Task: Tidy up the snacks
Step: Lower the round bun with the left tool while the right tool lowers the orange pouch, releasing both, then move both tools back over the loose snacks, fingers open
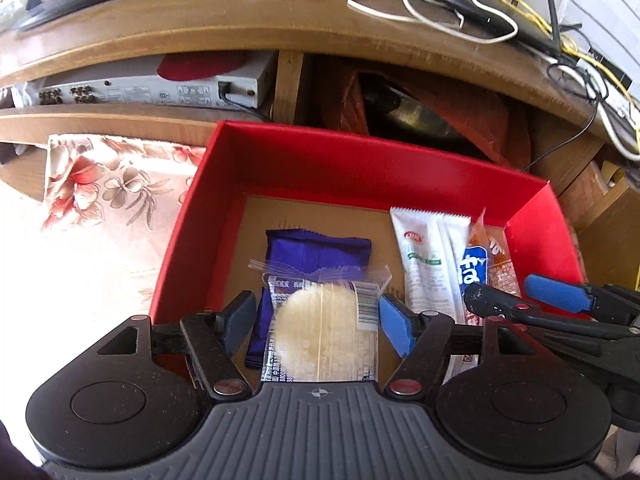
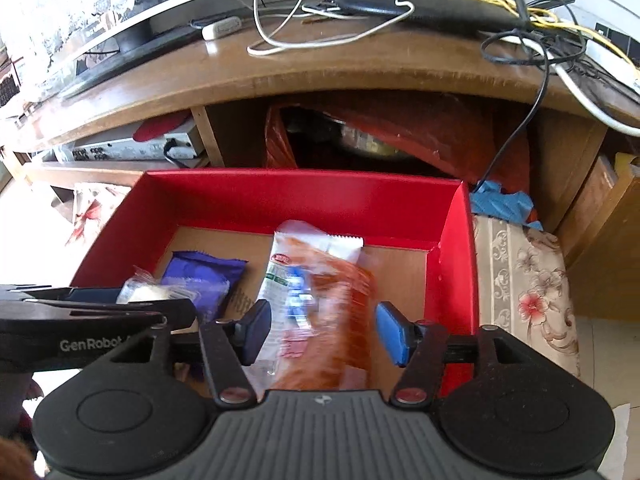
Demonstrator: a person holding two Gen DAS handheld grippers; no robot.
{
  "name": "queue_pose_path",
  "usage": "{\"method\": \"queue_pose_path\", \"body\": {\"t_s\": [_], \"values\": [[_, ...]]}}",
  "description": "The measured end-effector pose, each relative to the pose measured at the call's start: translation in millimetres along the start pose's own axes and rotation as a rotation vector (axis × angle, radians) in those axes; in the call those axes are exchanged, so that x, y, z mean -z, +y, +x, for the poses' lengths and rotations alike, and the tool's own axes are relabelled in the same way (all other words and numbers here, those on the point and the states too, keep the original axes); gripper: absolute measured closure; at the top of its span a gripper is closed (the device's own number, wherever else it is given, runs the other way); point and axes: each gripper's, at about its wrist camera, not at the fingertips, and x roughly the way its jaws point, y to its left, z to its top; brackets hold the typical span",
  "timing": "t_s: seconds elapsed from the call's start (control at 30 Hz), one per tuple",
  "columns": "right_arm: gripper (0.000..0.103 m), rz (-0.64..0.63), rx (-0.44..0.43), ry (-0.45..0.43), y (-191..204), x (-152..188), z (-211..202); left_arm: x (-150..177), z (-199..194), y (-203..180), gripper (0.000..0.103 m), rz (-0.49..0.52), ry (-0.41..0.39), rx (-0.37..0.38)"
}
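Left wrist view: left gripper (image 1: 318, 322) over red box (image 1: 304, 160), jaws apart, pads clear of clear rice-cracker pack (image 1: 324, 328) on both sides, so released, not gripping. Pack lies inside box, partly atop purple packet (image 1: 316, 252). White stick pack (image 1: 430, 264) further right, w/ orange snack bag (image 1: 498, 264) beside it near box's right wall. Right gripper (image 1: 516, 294) visible at right edge, above that bag. To finish well: lift straight up & back, keep pads off the wrapper edges so pack stays flat.

Right wrist view: right gripper (image 2: 324, 330) jaws spread, pads not pressing orange snack bag (image 2: 340, 312), which looks blurred between them, prob. dropping or just settling over white stick pack (image 2: 280, 276); exact contact unclear. Judged released. Purple packet (image 2: 204, 276) & rice-cracker pack (image 2: 148, 290) at left in red box (image 2: 304, 196). Best withdraw slowly, w/o snagging bag; check it lands inside box, not on the rim.
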Motion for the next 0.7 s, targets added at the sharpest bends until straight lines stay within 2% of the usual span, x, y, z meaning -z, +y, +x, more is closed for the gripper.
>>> {"method": "queue_pose_path", "body": {"t_s": [0.37,0.7], "values": [[0.045,-0.001,-0.016,-0.021,6,12,-34,10,-35,9,0.022,0.001,-0.034,0.043],[0.045,-0.005,-0.043,-0.022,17,38,-65,44,-66,38,0.022,-0.023,-0.023,0.046]]}}
